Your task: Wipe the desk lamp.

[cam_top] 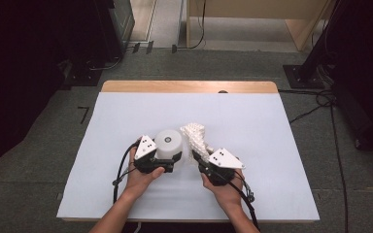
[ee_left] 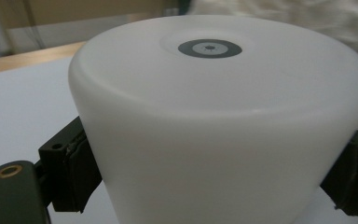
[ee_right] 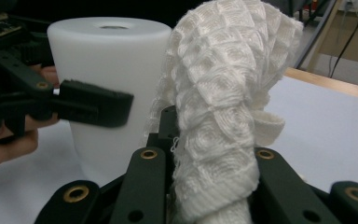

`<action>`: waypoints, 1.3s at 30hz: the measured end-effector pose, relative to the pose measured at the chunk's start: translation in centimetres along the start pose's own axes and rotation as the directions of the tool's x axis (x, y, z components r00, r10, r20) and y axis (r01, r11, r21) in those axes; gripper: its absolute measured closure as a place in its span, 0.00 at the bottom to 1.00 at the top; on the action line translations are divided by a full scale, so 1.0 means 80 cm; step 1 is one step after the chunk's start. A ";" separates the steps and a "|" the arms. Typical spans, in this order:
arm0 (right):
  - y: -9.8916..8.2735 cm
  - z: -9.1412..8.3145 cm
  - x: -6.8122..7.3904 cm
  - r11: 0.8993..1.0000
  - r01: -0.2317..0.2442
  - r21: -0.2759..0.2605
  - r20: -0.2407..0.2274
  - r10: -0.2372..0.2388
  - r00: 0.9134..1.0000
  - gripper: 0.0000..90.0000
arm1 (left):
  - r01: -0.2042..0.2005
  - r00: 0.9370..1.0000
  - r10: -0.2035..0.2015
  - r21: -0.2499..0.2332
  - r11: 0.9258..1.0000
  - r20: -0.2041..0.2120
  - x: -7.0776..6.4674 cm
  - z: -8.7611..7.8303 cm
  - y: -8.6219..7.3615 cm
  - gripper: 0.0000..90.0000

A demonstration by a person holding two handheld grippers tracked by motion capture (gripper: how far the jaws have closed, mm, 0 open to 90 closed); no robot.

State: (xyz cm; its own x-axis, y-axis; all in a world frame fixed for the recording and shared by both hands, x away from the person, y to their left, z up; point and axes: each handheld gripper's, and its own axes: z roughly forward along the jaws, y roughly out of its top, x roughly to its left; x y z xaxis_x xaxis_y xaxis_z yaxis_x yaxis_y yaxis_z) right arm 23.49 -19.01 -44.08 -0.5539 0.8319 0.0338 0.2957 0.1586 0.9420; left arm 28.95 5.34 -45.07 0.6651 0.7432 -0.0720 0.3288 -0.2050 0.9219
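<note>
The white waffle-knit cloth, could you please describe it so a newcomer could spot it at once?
On the white-covered table, look near the front middle, just right of the smooth white plastic cylinder. The white waffle-knit cloth rises bunched from the right tongs; unlike the cylinder, it is soft and bumpy.

A white-topped table with a wooden far edge stands on grey floor; a white cup rests on it.

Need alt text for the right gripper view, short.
The right gripper is shut on a bunched white waffle-knit cloth that rises up the middle of the view. Beside it, the left gripper clamps an upside-down white plastic cup on the white table.
</note>
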 end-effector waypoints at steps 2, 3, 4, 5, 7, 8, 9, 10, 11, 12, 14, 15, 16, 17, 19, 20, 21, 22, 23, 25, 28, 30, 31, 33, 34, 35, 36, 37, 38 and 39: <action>0.000 -0.001 -0.006 1.000 -0.018 -0.004 0.010 0.018 1.000 0.84 | 0.006 0.999 -0.005 0.004 1.000 -0.050 0.005 0.000 -0.002 0.10; 0.000 -0.002 -0.009 1.000 -0.025 -0.003 0.016 0.025 1.000 0.84 | 0.002 0.997 -0.001 0.011 1.000 -0.078 0.007 0.001 -0.003 0.10; -0.001 -0.003 -0.012 0.999 -0.034 -0.005 0.019 0.034 0.999 0.84 | -0.004 0.995 0.005 0.018 1.000 -0.103 0.007 0.003 -0.005 0.10; -0.001 -0.003 -0.014 0.999 -0.047 -0.007 0.024 0.047 0.999 0.84 | -0.016 0.991 0.020 0.030 0.999 -0.132 0.007 0.005 -0.007 0.10; -0.002 -0.004 -0.019 0.998 -0.065 -0.010 0.026 0.066 0.997 0.84 | -0.026 0.989 0.031 0.038 0.999 -0.146 0.007 0.007 -0.010 0.10; -0.003 -0.004 -0.020 0.998 -0.069 -0.008 0.029 0.069 0.997 0.84 | -0.023 0.989 0.029 0.039 0.999 -0.143 0.007 0.008 -0.012 0.10; -0.003 -0.004 -0.021 0.998 -0.068 -0.009 0.030 0.068 0.997 0.84 | -0.023 0.990 0.030 0.051 0.998 -0.140 0.008 0.009 -0.013 0.10; -0.003 -0.004 -0.022 0.998 -0.065 -0.010 0.032 0.066 0.997 0.84 | -0.019 0.990 0.026 0.051 0.999 -0.141 0.008 0.011 -0.015 0.10; -0.003 -0.004 -0.022 0.998 -0.068 -0.008 0.032 0.068 0.997 0.84 | -0.021 0.990 0.028 0.048 0.999 -0.140 0.009 0.010 -0.016 0.10; -0.004 -0.004 -0.022 0.998 -0.070 -0.007 0.032 0.071 0.997 0.84 | -0.023 0.990 0.029 0.048 0.999 -0.139 0.008 0.010 -0.016 0.10; -0.004 -0.004 -0.022 0.998 -0.070 -0.004 0.033 0.070 0.997 0.84 | -0.032 0.990 0.038 0.048 0.998 -0.136 0.009 0.009 -0.017 0.10; -0.004 -0.004 -0.023 0.998 -0.067 -0.005 0.034 0.067 0.997 0.84 | -0.038 0.990 0.044 0.048 0.998 -0.135 0.008 0.008 -0.018 0.10; -0.004 -0.004 -0.023 0.998 -0.065 -0.005 0.034 0.066 0.997 0.84 | -0.044 0.990 0.050 0.046 0.998 -0.133 0.008 0.008 -0.019 0.10; -0.005 -0.004 -0.023 0.998 -0.064 -0.005 0.035 0.064 0.997 0.84 | -0.051 0.990 0.057 0.050 0.997 -0.128 0.008 0.007 -0.019 0.10; -0.006 -0.003 -0.024 0.998 -0.066 -0.002 0.036 0.066 0.997 0.84 | -0.050 0.990 0.056 0.053 0.997 -0.130 0.009 0.005 -0.020 0.09; -0.006 -0.003 -0.024 0.998 -0.068 0.001 0.038 0.068 0.997 0.84 | -0.049 0.989 0.056 0.059 0.997 -0.134 0.009 0.004 -0.021 0.09; -0.007 -0.003 -0.025 0.998 -0.067 0.003 0.039 0.067 0.997 0.84 | -0.044 0.989 0.052 0.061 0.997 -0.138 0.009 0.003 -0.022 0.09; -0.007 -0.003 -0.026 0.998 -0.067 0.002 0.039 0.067 0.997 0.84 | -0.044 0.988 0.053 0.059 0.997 -0.145 0.008 0.002 -0.022 0.09; -0.007 -0.003 -0.026 0.998 -0.070 0.004 0.041 0.070 0.997 0.84 | -0.041 0.987 0.049 0.057 0.998 -0.153 0.007 0.002 -0.022 0.09; -0.007 -0.003 -0.026 0.998 -0.069 0.005 0.041 0.068 0.997 0.84 | -0.031 0.984 0.041 0.058 0.998 -0.175 0.003 0.001 -0.022 0.09; -0.008 -0.002 -0.027 0.998 -0.066 0.006 0.044 0.066 0.997 0.84 | 0.019 0.977 -0.010 0.039 0.999 -0.213 -0.004 -0.001 -0.022 0.07; -0.009 -0.002 -0.026 0.997 -0.074 0.011 0.042 0.073 0.996 0.84 | 0.056 0.966 -0.038 0.063 0.996 -0.257 -0.010 0.002 -0.020 0.07; -0.010 -0.001 -0.026 0.997 -0.077 0.011 0.040 0.077 0.996 0.84 | 0.076 0.959 -0.052 0.074 0.994 -0.278 -0.012 0.004 -0.019 0.07; -0.011 0.000 -0.026 0.997 -0.071 0.013 0.039 0.071 0.997 0.84 | 0.093 0.951 -0.064 0.083 0.992 -0.302 -0.015 0.008 -0.019 0.07; -0.012 0.001 -0.024 0.997 -0.075 0.018 0.036 0.075 0.997 0.84 | 0.088 0.946 -0.055 0.090 0.992 -0.319 -0.016 0.010 -0.019 0.08; -0.013 0.002 -0.023 0.997 -0.073 0.022 0.032 0.073 0.997 0.84 | 0.099 0.945 -0.063 0.095 0.991 -0.321 -0.016 0.012 -0.020 0.08; -0.014 0.003 -0.022 0.997 -0.068 0.023 0.032 0.067 0.997 0.84 | 0.106 0.945 -0.071 0.095 0.990 -0.320 -0.016 0.013 -0.020 0.08; -0.014 0.004 -0.021 0.997 -0.068 0.026 0.027 0.068 0.997 0.84 | 0.111 0.946 -0.076 0.096 0.989 -0.316 -0.015 0.014 -0.020 0.08; -0.015 0.005 -0.020 0.997 -0.066 0.028 0.027 0.066 0.997 0.84 | 0.109 0.947 -0.075 0.095 0.989 -0.312 -0.014 0.014 -0.020 0.08; -0.016 0.006 -0.019 0.997 -0.067 0.031 0.022 0.067 0.998 0.84 | 0.102 0.948 -0.069 0.092 0.991 -0.310 -0.014 0.013 -0.020 0.09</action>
State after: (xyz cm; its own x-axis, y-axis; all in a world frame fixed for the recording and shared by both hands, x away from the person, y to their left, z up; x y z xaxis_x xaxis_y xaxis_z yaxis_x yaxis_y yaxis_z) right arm 24.38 -20.22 -45.47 -0.5153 0.8524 0.0890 0.3563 0.1186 0.9268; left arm 28.38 4.18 -46.89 0.4002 0.9163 -0.0134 0.4552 -0.1860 0.8708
